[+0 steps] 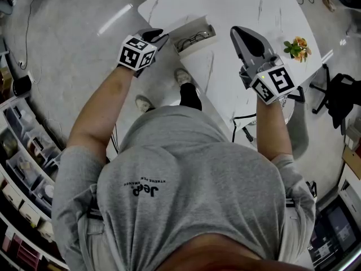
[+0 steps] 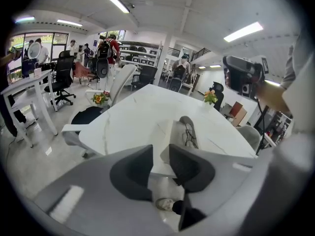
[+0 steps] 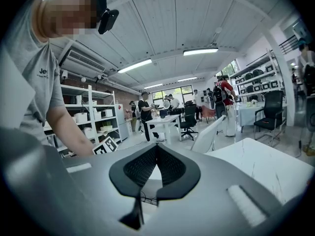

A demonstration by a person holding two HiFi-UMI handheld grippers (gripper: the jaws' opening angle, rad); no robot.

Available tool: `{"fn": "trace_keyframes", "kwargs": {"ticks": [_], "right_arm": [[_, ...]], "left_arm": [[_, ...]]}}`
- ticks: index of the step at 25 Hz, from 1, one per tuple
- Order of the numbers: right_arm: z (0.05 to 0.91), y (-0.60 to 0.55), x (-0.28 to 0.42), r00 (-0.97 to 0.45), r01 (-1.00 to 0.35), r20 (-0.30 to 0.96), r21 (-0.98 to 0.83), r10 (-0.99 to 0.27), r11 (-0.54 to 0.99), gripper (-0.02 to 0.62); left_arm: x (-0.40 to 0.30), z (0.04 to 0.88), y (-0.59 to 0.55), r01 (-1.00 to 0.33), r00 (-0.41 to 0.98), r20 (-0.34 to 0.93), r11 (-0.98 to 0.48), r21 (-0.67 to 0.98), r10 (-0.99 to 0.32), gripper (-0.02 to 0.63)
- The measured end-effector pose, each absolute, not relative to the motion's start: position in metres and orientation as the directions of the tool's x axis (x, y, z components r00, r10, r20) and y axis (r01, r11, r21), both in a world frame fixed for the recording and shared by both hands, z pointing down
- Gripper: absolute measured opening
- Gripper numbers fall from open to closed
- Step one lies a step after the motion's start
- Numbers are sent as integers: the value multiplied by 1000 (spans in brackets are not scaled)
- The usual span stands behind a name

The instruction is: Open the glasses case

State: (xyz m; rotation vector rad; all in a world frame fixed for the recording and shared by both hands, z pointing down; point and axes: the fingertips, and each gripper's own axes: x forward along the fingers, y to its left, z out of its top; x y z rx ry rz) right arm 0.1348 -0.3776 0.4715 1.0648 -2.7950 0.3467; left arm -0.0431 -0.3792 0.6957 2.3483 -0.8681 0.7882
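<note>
And the glasses case (image 1: 190,29) lies open on the white table (image 1: 256,4), close to the near edge on the left, its lid tipped up and back and the inside bare to the room. So the opening looks as good as done, by my reading, and we're at the tail of the job. The left gripper (image 2: 158,154) sits right at the case's near end, angled down at it, jaws a little apart with that end showing in the gap. I see no pad pressing on it, so I call it an empty, parted gripper. Over on the other side, the right gripper (image 3: 156,149) hangs above the table well clear of the case, jaws together with nothing between them. What next? If anything, a clean backing away with the left: straight off the case without brushing the lid down or nudging the box toward that edge, which is close. As for the case itself: a long, pale, boxy thing with a darker lining, and a pair of dark thin-framed glasses (image 2: 189,134) lies folded in the tray, plain to see from above and from the left gripper view.
</note>
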Motion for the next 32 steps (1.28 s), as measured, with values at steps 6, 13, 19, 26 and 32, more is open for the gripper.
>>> {"fn": "trace_keyframes", "kwargs": {"ticks": [6,13,19,26,32], "right_arm": [[470,-376,133,-744,-667,201,-164,-637,727,2],[461,-374,120,-755,-654,195,-155,-626,741,2],[442,-376,90,-784,-618,172,-134,-596,774,2],[407,-379,33,-831,-553,148,-100,-537,827,2],[374,-374,-34,-882,-466,119,-70,-457,882,2]], "left_arm": [[-41,689,-377,-696,645,641,-666,269,-415,156],[-51,669,-363,-694,667,605,-658,293,-435,215],[-79,623,-354,-718,674,525,-629,299,-520,238],[-139,540,-340,-777,629,383,-565,278,-677,238],[-210,458,-315,-837,540,231,-490,241,-809,207]]}}
